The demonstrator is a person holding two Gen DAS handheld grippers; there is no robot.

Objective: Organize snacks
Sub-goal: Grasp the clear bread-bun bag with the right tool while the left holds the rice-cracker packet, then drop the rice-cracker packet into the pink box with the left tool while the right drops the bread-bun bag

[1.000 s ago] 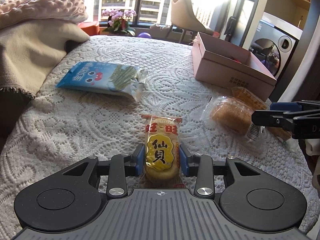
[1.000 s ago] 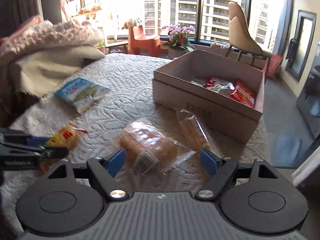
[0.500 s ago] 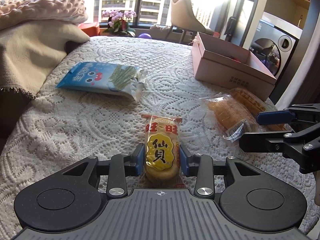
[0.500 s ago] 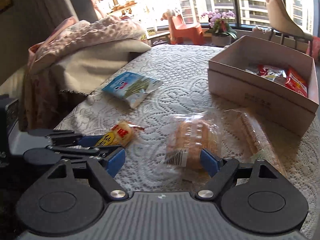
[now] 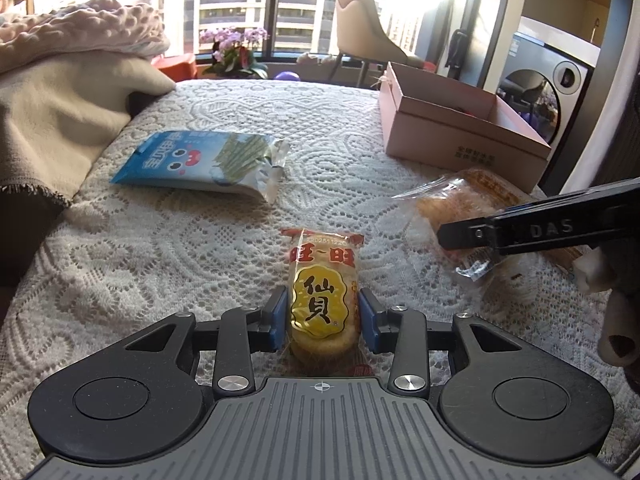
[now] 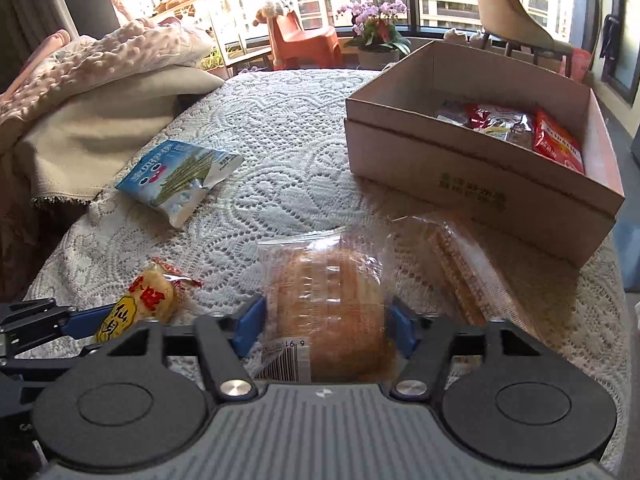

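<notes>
My left gripper [image 5: 323, 318] is shut on a yellow and red rice cracker packet [image 5: 322, 300] that lies on the lace cloth. The right wrist view shows that same packet [image 6: 144, 304] at the left, between blue pads [image 6: 92, 316]. My right gripper [image 6: 326, 326] is closing around a clear-wrapped bread packet [image 6: 328, 292], and both blue pads press its sides. In the left wrist view its black fingers [image 5: 500, 234] reach in from the right over that packet [image 5: 440, 204]. An open pink cardboard box [image 6: 460, 176] at the back right holds several snacks [image 6: 556, 144].
A blue and white snack bag [image 6: 180, 176] lies at the far left of the cloth. A long clear packet of biscuits [image 6: 468, 276] lies between the bread and the box. Folded blankets [image 5: 60, 100] are piled at the left edge. A hand [image 5: 616, 320] shows at the right.
The right gripper moved forward and down over the bread packet and its jaws narrowed from wide apart onto its sides. The left gripper stayed put on the rice cracker.
</notes>
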